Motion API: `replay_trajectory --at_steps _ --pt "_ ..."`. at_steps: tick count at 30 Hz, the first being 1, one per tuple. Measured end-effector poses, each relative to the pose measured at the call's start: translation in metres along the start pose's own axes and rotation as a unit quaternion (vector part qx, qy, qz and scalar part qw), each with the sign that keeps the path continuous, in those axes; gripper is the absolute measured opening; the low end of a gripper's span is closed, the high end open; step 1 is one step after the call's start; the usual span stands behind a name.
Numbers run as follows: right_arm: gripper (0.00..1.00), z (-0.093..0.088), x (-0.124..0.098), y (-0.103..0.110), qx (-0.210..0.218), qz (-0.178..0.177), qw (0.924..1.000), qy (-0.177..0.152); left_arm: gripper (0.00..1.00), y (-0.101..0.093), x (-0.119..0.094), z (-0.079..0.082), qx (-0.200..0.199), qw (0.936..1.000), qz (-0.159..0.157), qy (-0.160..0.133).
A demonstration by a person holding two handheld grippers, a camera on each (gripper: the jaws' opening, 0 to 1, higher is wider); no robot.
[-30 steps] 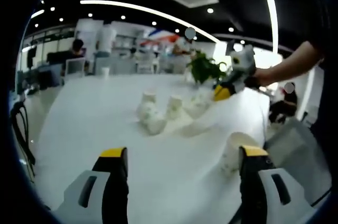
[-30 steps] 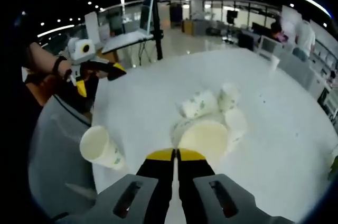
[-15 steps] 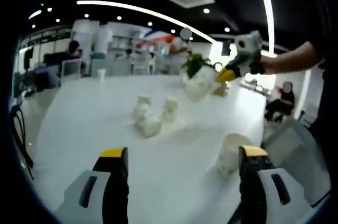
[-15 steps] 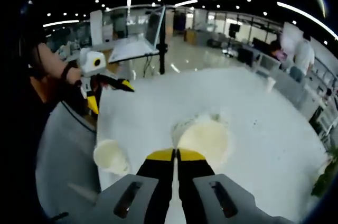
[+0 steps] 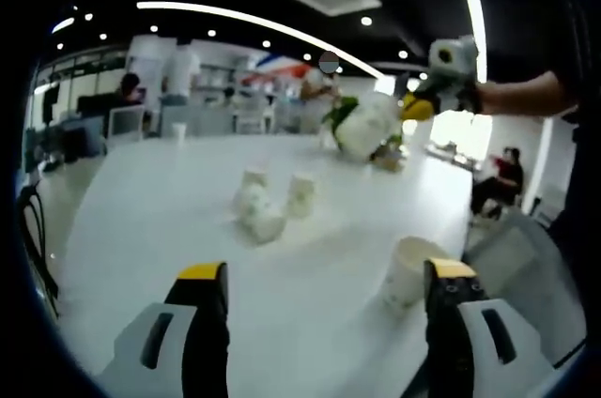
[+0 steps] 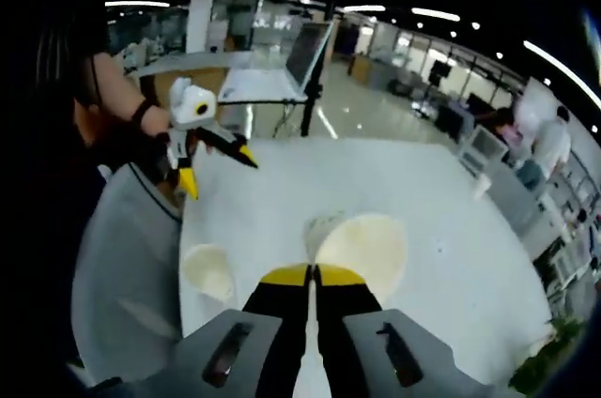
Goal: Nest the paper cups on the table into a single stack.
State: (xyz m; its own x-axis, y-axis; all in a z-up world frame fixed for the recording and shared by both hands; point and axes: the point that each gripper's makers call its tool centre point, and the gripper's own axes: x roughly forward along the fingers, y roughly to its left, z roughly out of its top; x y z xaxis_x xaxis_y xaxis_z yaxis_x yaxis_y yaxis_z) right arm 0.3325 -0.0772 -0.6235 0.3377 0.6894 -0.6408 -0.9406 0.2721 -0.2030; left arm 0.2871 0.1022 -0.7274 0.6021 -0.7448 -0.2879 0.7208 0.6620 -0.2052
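My right claw (image 6: 312,274) was clamped on a paper cup (image 6: 362,248) lifted above the white table (image 6: 282,191), my left claw (image 5: 319,271) gaped wide, empty, one upright cup (image 5: 408,271) just beside its jaw, three cups (image 5: 268,206) clustered further off.

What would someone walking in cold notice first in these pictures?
First, the paper cup held up in the air over the far side of the white table, pinched in the right tool; the right gripper view looks straight into its open mouth. Next, the left tool, open and low over the table, with an upright single cup by its right jaw. Farther off, a small cluster of cups sits mid-table.
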Motion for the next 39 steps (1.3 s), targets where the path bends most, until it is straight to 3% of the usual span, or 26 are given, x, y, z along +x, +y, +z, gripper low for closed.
replay_trajectory --at_steps 8,24,39 --pt "0.0 -0.001 -0.007 0.011 -0.067 0.012 0.9971 0.035 0.84 0.001 -0.002 0.0 0.003 1.0 0.002 -0.001" --pt "0.0 0.017 -0.009 0.044 -0.137 0.071 0.9859 0.065 0.84 0.004 -0.002 -0.001 0.001 1.0 0.007 -0.004" --pt "0.0 0.001 0.003 0.099 -0.215 0.149 0.9567 0.127 0.84 0.01 -0.007 -0.003 0.006 0.9998 0.018 -0.007"
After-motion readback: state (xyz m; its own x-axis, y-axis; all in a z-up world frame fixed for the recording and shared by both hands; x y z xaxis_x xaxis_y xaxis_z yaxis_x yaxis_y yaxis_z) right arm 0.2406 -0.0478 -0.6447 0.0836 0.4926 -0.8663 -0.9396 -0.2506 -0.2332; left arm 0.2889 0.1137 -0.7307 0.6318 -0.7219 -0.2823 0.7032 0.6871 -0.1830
